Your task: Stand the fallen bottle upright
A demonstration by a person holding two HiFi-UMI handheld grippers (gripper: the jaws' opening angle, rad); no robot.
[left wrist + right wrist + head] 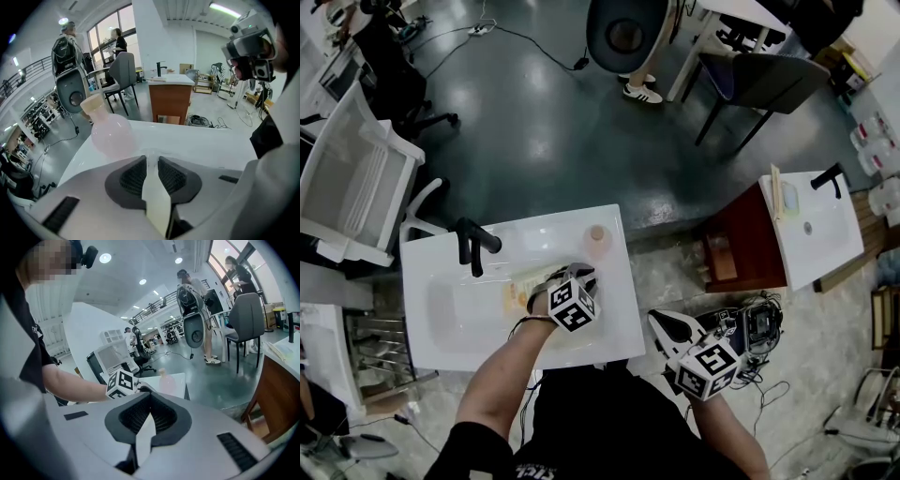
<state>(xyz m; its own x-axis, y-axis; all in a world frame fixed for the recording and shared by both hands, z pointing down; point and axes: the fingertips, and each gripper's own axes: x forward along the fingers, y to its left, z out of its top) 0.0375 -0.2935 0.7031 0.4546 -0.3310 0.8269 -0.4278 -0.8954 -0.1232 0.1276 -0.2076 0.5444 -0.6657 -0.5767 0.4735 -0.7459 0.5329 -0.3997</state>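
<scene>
White sink (614, 281): the bottle (521, 287) should be clamped firmly in the left gripper's (569, 276) narrow jaws before being raised; the right gripper (659, 321) is closed, empty.

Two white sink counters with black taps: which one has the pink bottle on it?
The counter before the person: pink bottle upright near its far edge. The right-hand counter has none.

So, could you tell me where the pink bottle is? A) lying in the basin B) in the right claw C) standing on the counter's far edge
C: the pink bottle stands upright on the far edge of the white counter, right of the black faucet.
</scene>
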